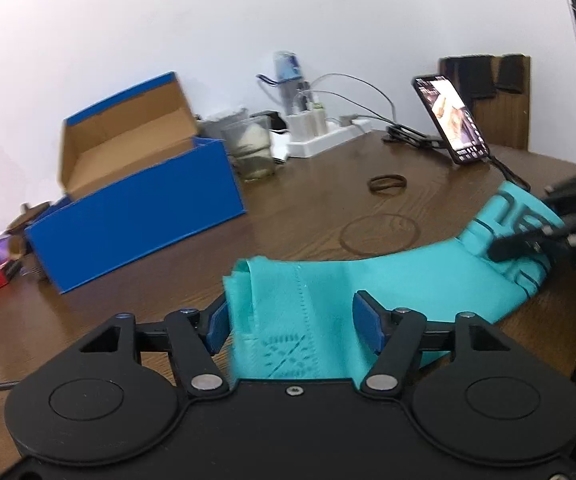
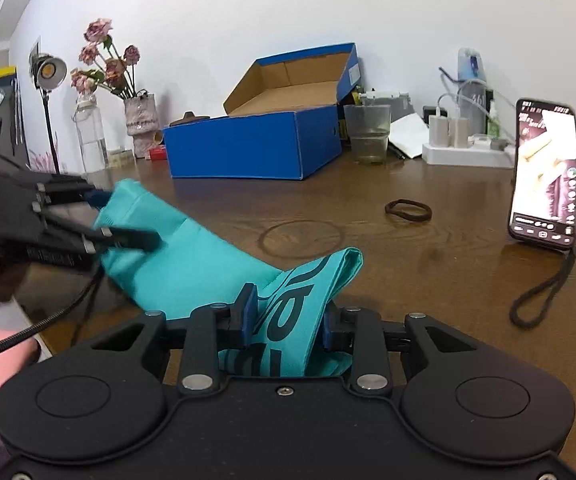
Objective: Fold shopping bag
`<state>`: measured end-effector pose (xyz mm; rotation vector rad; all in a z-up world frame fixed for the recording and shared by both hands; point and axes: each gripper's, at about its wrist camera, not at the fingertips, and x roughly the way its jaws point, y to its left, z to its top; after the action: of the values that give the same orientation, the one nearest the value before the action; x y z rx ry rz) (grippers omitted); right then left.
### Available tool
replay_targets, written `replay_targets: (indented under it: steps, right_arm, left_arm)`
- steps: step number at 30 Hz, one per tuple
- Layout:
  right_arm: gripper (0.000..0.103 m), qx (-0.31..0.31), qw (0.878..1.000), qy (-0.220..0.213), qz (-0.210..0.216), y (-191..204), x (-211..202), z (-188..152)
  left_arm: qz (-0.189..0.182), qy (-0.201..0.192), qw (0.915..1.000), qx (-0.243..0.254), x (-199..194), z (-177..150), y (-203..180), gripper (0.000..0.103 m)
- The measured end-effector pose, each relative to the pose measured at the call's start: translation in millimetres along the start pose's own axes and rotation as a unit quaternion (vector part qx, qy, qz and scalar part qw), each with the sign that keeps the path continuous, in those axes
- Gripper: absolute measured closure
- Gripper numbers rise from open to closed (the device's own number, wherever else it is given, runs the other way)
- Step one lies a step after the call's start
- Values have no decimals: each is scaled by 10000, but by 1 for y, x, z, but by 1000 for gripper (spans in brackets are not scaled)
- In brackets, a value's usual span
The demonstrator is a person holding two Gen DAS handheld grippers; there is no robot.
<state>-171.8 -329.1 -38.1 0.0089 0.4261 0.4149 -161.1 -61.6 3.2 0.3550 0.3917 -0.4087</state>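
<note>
The teal shopping bag, folded into a long band with dark lettering, stretches between both grippers over the near edge of the brown table. My left gripper holds one end, its blue pads set wide with bunched fabric pressed between them. In the right wrist view, that same left gripper comes in from the left, clamped on the bag's far end. My right gripper grips the lettered end of the bag, whose fold stands up between the pads. In the left wrist view, the right gripper enters from the right.
An open blue shoebox stands at the back, with a plastic cup and a white power strip beside it. A phone is propped at the right, and a dark hair band lies on the table. Flower vases stand at the back left.
</note>
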Motion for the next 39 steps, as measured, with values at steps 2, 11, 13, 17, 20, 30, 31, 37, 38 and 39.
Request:
replay_targets:
  steps: [2, 11, 13, 17, 20, 30, 31, 37, 38, 39]
  right_arm:
    - [70, 62, 9999, -65, 54, 8, -6, -6]
    - [69, -110, 9997, -228, -38, 39, -11, -14]
    - [69, -122, 9995, -274, -95, 43, -14, -17]
    - [69, -80, 9994, -318, -102, 49, -23, -21]
    - [65, 59, 9989, -448, 132, 48, -34, -29]
    - [26, -1954, 9744, -1019, 454, 43, -93, -37]
    - [25, -2412, 9640, -991, 513, 48, -95, -38]
    - [21, -3948, 9103, -485, 1142, 64, -71, -38]
    - [21, -4199, 8982, -405, 1237, 66, -65, -39]
    - [21, -4499, 8836, -372, 1246, 70, -60, -41]
  left_arm:
    - [325, -211, 9992, 7, -18, 2, 2, 40]
    - [206, -182, 9996, 59, -26, 2, -34, 42]
    - [255, -46, 9997, -5, -16, -6, -39, 43]
    - [150, 20, 9999, -4, -15, -11, -40, 48]
    - [-18, 71, 9998, 163, -16, -18, -47, 64]
    - [-332, 22, 9985, 430, -19, -26, -54, 82]
    - [-371, 37, 9985, 403, -20, -25, -53, 82]
    - [-554, 136, 9978, 330, -17, -22, -47, 83]
    - [-576, 155, 9977, 317, -17, -21, -45, 83]
    - [-605, 178, 9975, 313, -17, -20, -45, 83]
